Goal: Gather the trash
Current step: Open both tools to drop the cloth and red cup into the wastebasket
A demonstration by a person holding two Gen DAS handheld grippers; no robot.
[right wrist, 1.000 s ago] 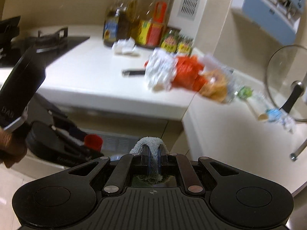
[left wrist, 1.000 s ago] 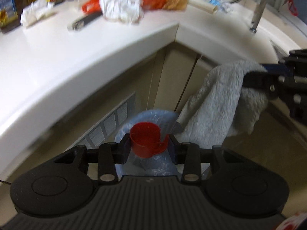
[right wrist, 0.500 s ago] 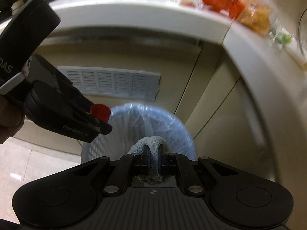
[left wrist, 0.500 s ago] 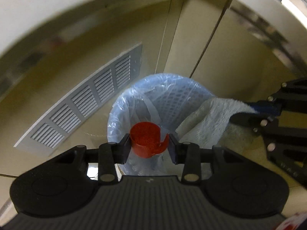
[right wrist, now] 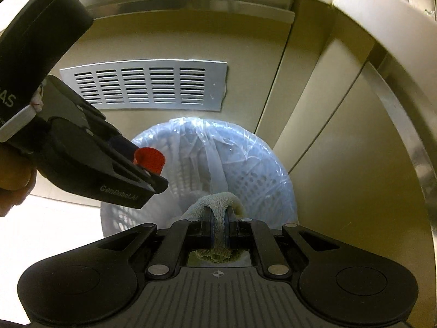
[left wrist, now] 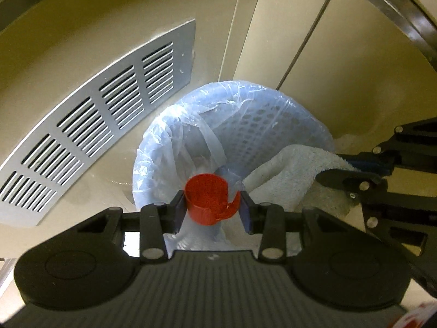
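Both pieces of trash hang over the bin, not yet let go. The left tongs (left wrist: 213, 210) are part-way closed on a red bottle cap (left wrist: 209, 202), its ribbed wall pinched between the two pads, its open side facing the camera. The right tongs (right wrist: 218, 228) are nearly fully closed, squeezing a fold of a pale terry cloth (left wrist: 286, 175) that droops below the pads.

The task's target, a blue perforated waste basket (right wrist: 262, 180) lined with a clear plastic bag (left wrist: 174, 147), stands on the floor against the beige cabinet fronts, just below a slotted vent grille (right wrist: 144, 84) and under the overhanging front edge of the bench (right wrist: 363, 2). The cap sits over the basket's near-left rim region; the cloth hangs over its right side.

To do the drop well, each load should probably be carried further over the middle of the mouth before release, since the cap is light and could bounce off the rim or the loose liner. The cloth looks bulky; letting it go second would likely avoid it draping across the rim.

Inside the basket, only crumpled liner shows; whether anything lies at the bottom cannot be told.
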